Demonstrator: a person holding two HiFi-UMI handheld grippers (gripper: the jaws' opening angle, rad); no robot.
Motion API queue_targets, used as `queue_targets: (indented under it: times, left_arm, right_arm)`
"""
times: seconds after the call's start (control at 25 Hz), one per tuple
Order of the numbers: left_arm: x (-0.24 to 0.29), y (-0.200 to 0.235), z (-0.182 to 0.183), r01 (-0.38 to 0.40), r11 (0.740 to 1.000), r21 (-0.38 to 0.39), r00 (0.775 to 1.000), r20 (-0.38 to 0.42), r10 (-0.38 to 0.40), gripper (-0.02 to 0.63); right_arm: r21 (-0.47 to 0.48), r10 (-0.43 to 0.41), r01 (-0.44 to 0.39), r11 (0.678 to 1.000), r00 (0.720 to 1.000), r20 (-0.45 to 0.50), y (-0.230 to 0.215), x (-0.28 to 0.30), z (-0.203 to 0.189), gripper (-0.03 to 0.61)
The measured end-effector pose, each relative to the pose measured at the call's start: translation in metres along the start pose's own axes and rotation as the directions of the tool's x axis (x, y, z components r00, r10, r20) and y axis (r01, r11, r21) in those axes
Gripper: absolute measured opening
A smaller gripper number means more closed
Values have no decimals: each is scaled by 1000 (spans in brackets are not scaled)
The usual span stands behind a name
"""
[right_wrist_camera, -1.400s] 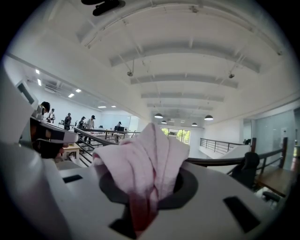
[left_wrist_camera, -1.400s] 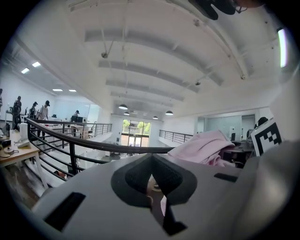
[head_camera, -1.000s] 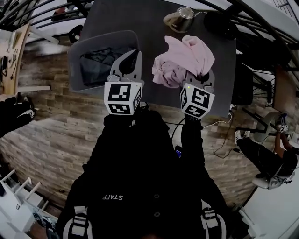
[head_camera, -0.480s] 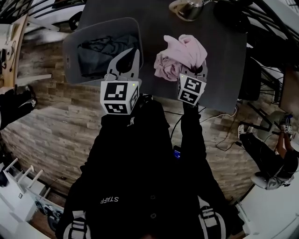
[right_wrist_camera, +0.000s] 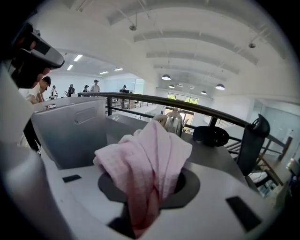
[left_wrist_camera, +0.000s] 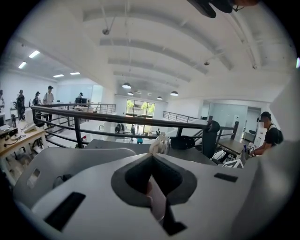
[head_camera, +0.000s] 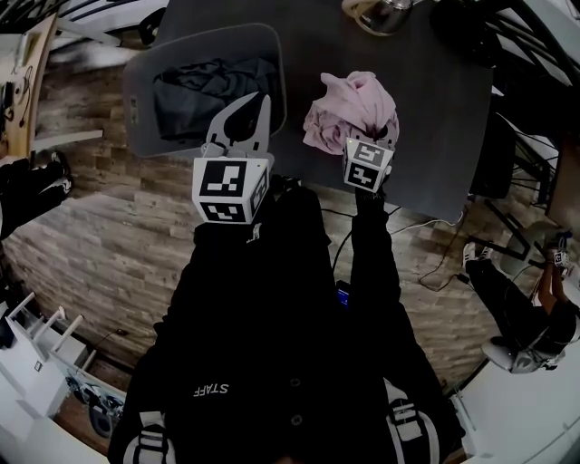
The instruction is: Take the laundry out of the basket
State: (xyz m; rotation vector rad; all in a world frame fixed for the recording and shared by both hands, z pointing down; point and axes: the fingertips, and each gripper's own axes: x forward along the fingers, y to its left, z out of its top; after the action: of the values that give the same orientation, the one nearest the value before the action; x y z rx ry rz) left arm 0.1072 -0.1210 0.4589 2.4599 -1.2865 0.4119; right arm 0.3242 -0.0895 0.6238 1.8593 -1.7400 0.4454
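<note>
I'm looking at the grey laundry basket (head_camera: 136, 86) at the left edge of the desk (head_camera: 426, 136); it is holding a heap of dark clothes (head_camera: 208, 82). My left gripper (head_camera: 258, 101) is hovering at the basket's near right corner, jaws pressed together on nothing. Further right, outside the basket, the pink garment (head_camera: 353, 104) is sitting bunched over the desk. My right gripper (head_camera: 372, 138) is pinching its near edge, and those jaws have just been easing slightly apart with the cloth between them. A metal kettle (head_camera: 385, 11) is standing beyond the garment.
</note>
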Motion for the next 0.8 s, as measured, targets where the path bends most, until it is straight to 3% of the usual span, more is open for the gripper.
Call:
queue_targets:
  times: [0.16,0.28,0.4,0.6,0.8]
  left_arm:
    - [-1,0,-2,1,1000,-1,1000,-8,-1,2]
    - [-3,2,-2,0,1000,-3,1000,-6,0,2]
    - [-3,4,-1,-3,1000,-8,1000,0,3,2]
    - [-2,4,5,0,1000,-19,1000,14,0,2]
    - [-6,7,12,-1,999,-32,999,37,2,2]
  right_arm:
    - [14,33,-32,999,999,-34,5,6,-8,186]
    - [15,79,-78,997,993,-83,10,5,-19,292]
    - [1,121,-121,993,986,-112,16,4,-25,337]
    - [-21,129,-132,991,985,-113,12,-12,-20,376]
    - [-49,134,-136,989,990,-34,13,-42,12,377]
